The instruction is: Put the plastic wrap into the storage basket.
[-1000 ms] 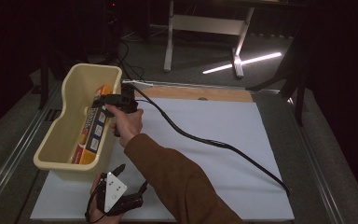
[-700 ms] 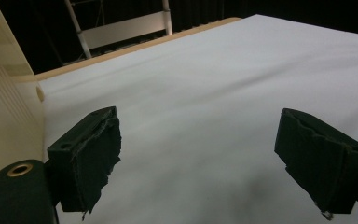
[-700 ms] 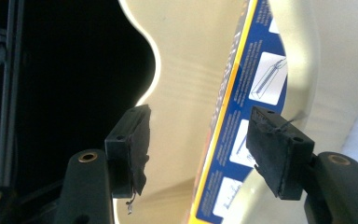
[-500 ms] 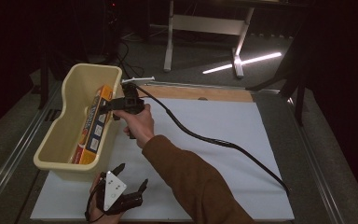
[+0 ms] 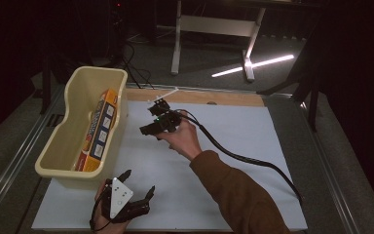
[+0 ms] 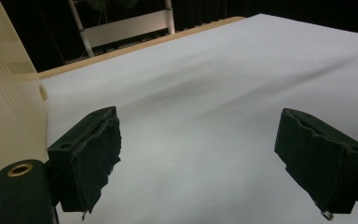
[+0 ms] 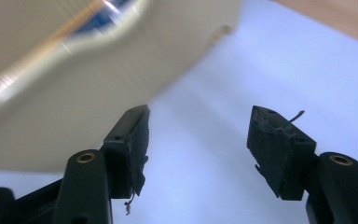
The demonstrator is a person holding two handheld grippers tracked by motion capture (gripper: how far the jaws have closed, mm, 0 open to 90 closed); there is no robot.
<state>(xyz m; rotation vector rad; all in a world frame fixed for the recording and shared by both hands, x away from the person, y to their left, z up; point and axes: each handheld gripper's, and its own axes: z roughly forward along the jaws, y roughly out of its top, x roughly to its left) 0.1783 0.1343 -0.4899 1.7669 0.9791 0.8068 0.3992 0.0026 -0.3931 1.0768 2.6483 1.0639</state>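
Box (image 5: 99, 129) in the bin (image 5: 58, 151): orange and blue carton with white label panels down its face, print too small to read, no brand legible. It stands on its long edge, leaning against the bin's right wall, lengthwise along it. In the right gripper view a blurred strip of its orange and blue shows over the bin rim (image 7: 65, 46).

Right gripper (image 5: 152, 118) is held above the white sheet (image 5: 253, 146), just right of the bin and apart from it, jaws pointing toward the bin; the hand (image 5: 182, 139) wraps the body from below, brown sleeve (image 5: 233, 195) running down to the bottom edge, black cable (image 5: 243, 158) trailing right across the sheet. Its jaws stand wide apart with nothing between them, having opened a touch just now.

Left gripper (image 5: 137, 184) sits low at the near edge of the sheet, just below the bin's near corner, grey three-cornered plate (image 5: 119, 195) on top. Jaws spread wide, empty.

Bin is cream plastic, glossy, rounded corners, faint ribbing on the outer wall. Jaw pads are black, matte, frayed at the edges. Sheet is smooth white over a wooden tabletop (image 5: 199, 96)
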